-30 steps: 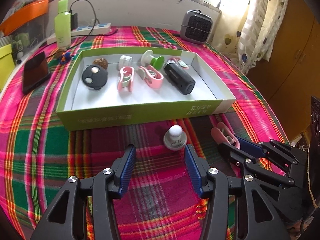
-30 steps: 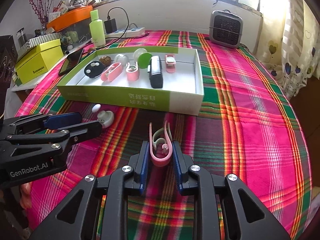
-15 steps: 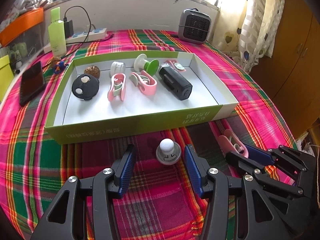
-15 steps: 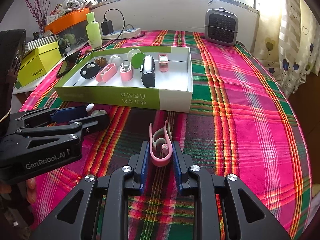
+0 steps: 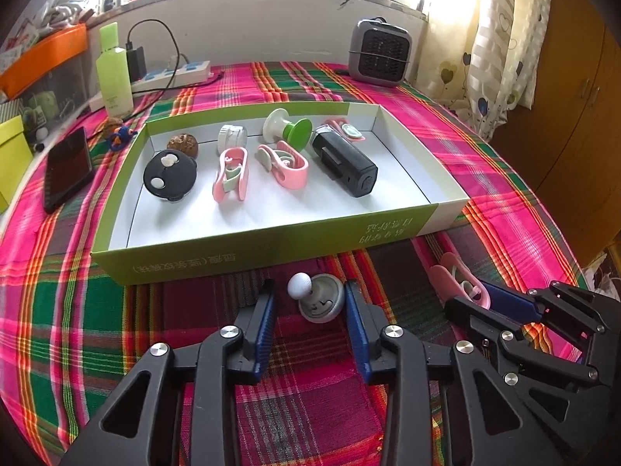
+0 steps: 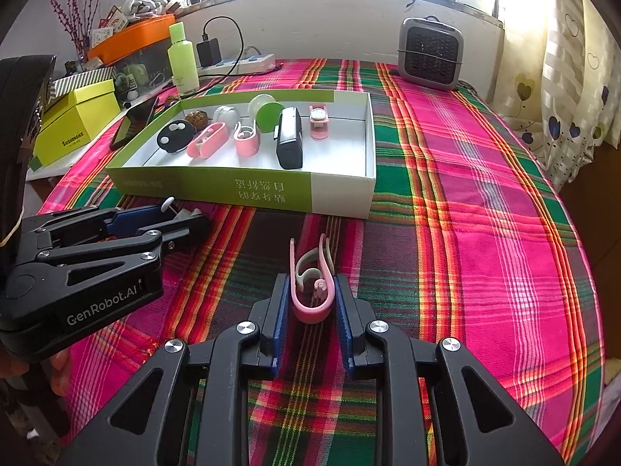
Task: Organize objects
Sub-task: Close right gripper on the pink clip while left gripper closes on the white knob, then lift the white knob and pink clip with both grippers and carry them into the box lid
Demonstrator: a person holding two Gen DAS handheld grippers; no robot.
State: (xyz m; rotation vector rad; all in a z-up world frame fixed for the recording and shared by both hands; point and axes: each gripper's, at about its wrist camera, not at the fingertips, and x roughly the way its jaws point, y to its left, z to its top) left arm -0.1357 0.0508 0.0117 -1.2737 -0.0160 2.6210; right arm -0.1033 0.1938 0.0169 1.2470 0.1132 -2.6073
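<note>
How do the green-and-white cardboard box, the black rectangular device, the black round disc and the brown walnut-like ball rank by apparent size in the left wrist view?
Largest to smallest:
1. Green-and-white cardboard box
2. Black rectangular device
3. Black round disc, close to the device
4. Brown walnut-like ball

So the left gripper [image 5: 309, 303] eased a bit closer to the green box [image 5: 271, 250], and its jaws just closed in a good way around the little grey knob with the white ball [image 5: 318, 301]. The right-side pad looked like it reached the knob's rim, the left one was still apart. The knob also tipped, ball leaning left.
</note>
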